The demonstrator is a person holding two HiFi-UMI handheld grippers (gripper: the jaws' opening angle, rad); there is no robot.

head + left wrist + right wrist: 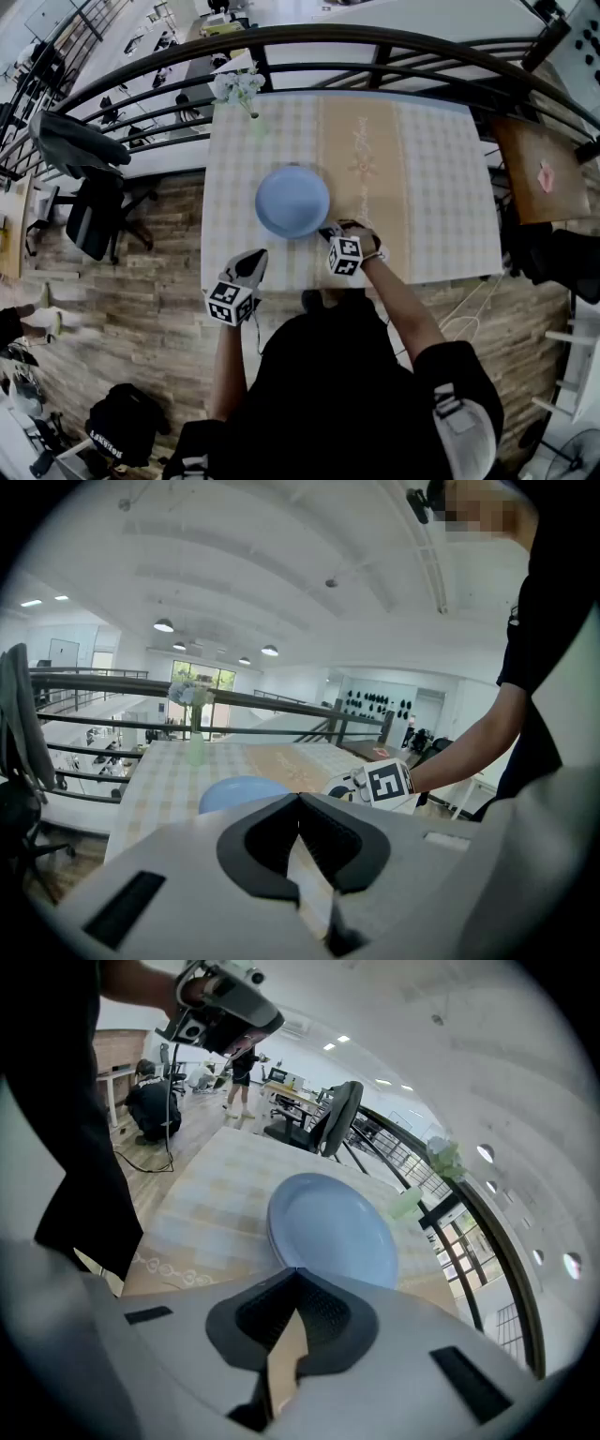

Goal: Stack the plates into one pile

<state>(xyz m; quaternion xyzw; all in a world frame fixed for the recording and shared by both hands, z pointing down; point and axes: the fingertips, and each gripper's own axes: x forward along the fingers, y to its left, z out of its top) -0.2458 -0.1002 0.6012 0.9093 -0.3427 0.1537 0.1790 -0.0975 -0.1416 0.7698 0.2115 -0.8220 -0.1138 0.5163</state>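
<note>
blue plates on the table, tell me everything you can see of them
The round pale blue plates look smooth, with a shallow raised rim. The right gripper view seems to show two rims nested as one pile. It lies flat and empty on the checked tablecloth. The right tongs, shut, sit at its near edge.

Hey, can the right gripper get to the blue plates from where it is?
Probably yes: the right gripper sits just beside the blue plates, with only bare table between, though its jaws are shut.
</note>
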